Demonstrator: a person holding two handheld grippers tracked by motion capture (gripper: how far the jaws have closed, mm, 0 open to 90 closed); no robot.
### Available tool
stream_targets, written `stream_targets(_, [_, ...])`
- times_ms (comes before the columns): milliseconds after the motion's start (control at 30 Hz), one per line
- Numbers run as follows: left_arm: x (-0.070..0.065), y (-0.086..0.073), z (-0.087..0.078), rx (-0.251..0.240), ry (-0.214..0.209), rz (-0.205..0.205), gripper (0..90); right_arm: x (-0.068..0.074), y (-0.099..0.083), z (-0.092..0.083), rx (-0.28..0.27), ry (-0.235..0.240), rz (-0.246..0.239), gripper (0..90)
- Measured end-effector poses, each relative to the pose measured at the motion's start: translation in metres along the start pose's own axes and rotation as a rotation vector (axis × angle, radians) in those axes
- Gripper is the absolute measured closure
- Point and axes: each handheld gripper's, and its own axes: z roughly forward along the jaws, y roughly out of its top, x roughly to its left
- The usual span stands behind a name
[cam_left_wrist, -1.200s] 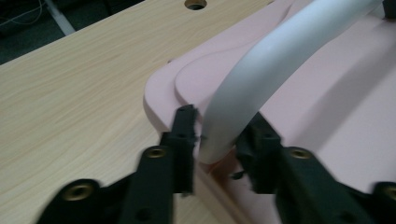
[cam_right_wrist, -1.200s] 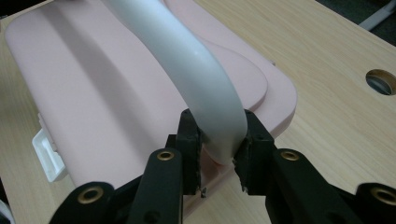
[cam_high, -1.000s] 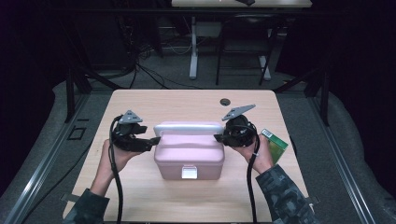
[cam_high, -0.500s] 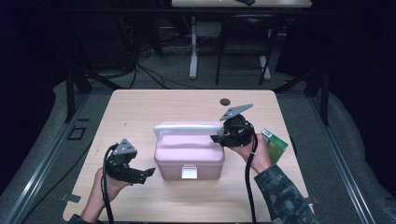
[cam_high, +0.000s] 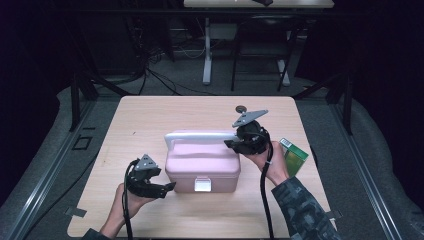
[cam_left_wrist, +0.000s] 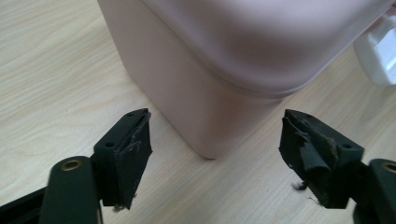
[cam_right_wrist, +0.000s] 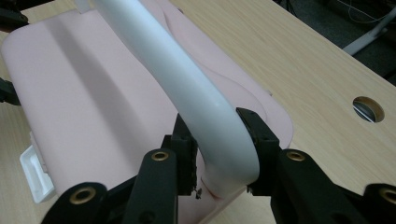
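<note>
From the high view, the pink box (cam_high: 202, 167) sits mid-worktop (cam_high: 150, 115); the right tool (cam_high: 235, 143) pinches its white handle (cam_high: 200, 136), while the left tool (cam_high: 169, 187) hangs just beside its front left corner.

In the left gripper view, the jaws, just narrowing, stand apart and empty, with the box's corner ahead.

In the right gripper view, the pads (cam_right_wrist: 254, 128) clamp the handle's end.

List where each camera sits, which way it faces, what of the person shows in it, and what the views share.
High view: above the person's side, looking forward and down on the light wooden table; both forearms, left gripper and right gripper show.
Left gripper view: on the left gripper, facing a lower corner of the pink plastic box between open jaws.
Right gripper view: on the right gripper, looking along the box lid, jaws clamped on the white curved handle.
Shared: the pink box and table.
</note>
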Motion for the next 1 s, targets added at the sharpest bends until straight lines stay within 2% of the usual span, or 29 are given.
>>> stream_targets(133, [0.0, -0.001, 0.001, -0.029, -0.022, 0.005, 33.6, 0.0, 0.002, 0.0, 0.002, -0.003, -0.004, 70.2])
stream_targets(200, [-0.001, -0.001, 0.002, -0.022, -0.04, 0.015, 38.1, -0.001, 0.002, 0.0, 0.003, -0.006, -0.004, 70.4])
stream_targets(233, [-0.003, -0.001, 0.004, -0.022, -0.04, 0.022, 45.1, -0.001, 0.002, 0.0, 0.005, -0.006, -0.004, 70.9])
stream_targets(333, [-0.006, -0.001, 0.005, -0.007, -0.015, 0.044, 46.2, 0.0, 0.003, 0.0, 0.007, -0.006, -0.008, 71.3])
stream_targets(467, [-0.004, -0.001, 0.004, -0.012, -0.021, 0.033, 50.1, -0.001, 0.003, 0.0, 0.014, -0.012, -0.012, 72.2])
stream_targets(800, [-0.003, 0.0, 0.003, -0.017, -0.023, 0.008, 42.8, -0.008, 0.014, -0.007, 0.002, -0.007, -0.005, 73.1])
stream_targets(933, [-0.001, 0.003, -0.005, -0.044, -0.018, -0.011, 36.6, -0.013, 0.019, -0.006, 0.007, 0.0, 0.002, 73.0])
stream_targets(1000, [0.0, 0.006, -0.012, -0.077, -0.023, -0.036, 35.9, -0.015, 0.019, -0.005, 0.01, 0.001, 0.001, 72.9])
